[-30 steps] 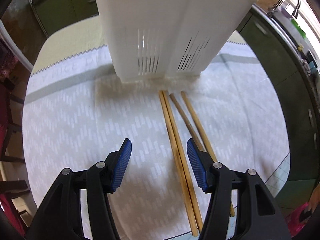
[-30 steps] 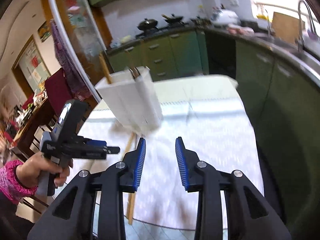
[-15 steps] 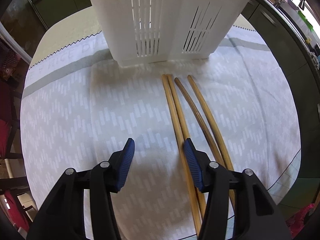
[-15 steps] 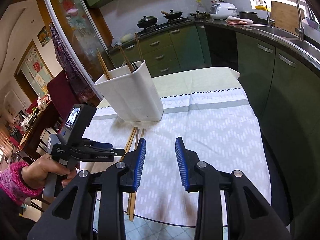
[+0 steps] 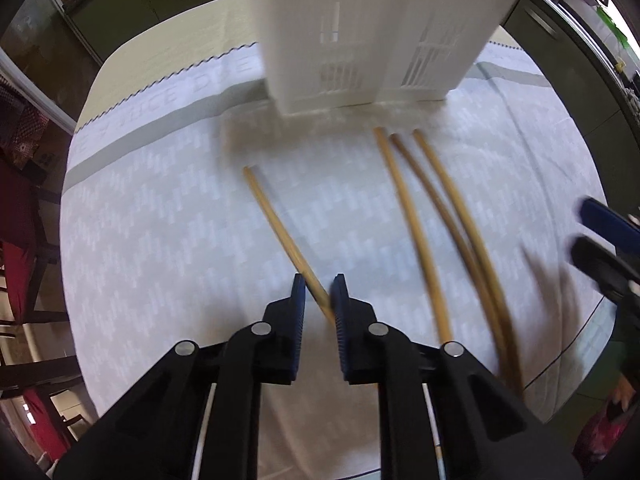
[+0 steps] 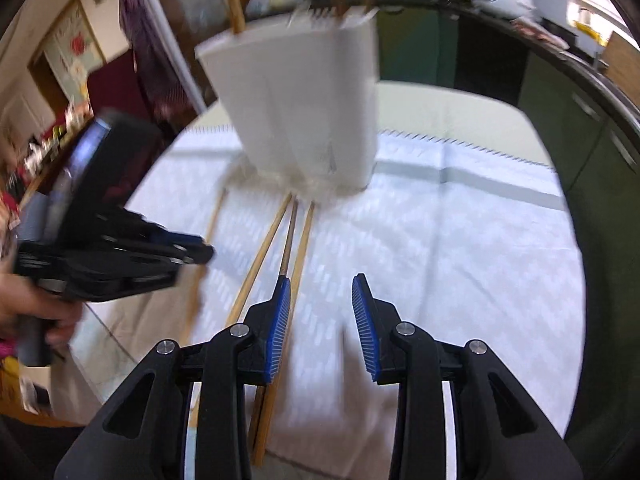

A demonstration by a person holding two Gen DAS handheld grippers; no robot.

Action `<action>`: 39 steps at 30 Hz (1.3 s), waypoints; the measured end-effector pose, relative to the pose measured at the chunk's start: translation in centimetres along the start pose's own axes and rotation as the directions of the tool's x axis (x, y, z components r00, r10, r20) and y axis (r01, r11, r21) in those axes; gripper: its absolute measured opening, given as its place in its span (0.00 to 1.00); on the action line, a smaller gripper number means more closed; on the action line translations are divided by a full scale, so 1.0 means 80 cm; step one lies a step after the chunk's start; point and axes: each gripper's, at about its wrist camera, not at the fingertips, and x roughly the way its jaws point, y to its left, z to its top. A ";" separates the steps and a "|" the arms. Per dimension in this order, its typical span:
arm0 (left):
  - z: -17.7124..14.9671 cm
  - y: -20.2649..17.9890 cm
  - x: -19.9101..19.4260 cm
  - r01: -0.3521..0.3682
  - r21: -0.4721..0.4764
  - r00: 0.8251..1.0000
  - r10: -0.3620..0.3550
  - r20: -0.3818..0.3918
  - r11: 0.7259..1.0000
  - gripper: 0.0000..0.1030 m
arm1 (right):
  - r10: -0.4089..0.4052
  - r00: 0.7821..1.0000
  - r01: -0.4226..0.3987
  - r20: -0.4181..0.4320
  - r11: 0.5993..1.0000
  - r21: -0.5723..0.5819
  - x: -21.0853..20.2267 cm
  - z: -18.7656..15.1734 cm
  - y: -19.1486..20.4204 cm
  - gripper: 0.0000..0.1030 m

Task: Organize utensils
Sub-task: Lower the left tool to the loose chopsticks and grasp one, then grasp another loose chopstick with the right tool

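My left gripper (image 5: 318, 294) is shut on one bamboo chopstick (image 5: 280, 232), which angles off to the left, apart from the others. Three more chopsticks (image 5: 416, 220) lie side by side on the white cloth, pointing at the white slotted utensil holder (image 5: 372, 28). In the right wrist view the three chopsticks (image 6: 288, 240) run under my open, empty right gripper (image 6: 321, 298), whose left pad is over them. The holder (image 6: 304, 112) has several utensils standing in it. The left gripper (image 6: 120, 248) shows at the left.
The round table (image 6: 460, 240) is covered by a white patterned cloth. Green kitchen cabinets (image 6: 560, 92) and a counter curve round behind. Red chairs (image 5: 20, 240) stand at the left of the table. The right gripper's tips (image 5: 600, 240) show at the right edge.
My left gripper has closed on one chopstick and pulled it left, away from the other three. My right gripper has moved down and forward over the remaining chopsticks, still open.
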 end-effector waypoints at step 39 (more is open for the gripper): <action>0.011 0.050 -0.003 0.019 0.040 1.000 -0.018 -0.014 0.999 0.12 | -0.088 0.978 0.080 -0.187 0.996 -0.051 0.115 0.047 0.032 0.07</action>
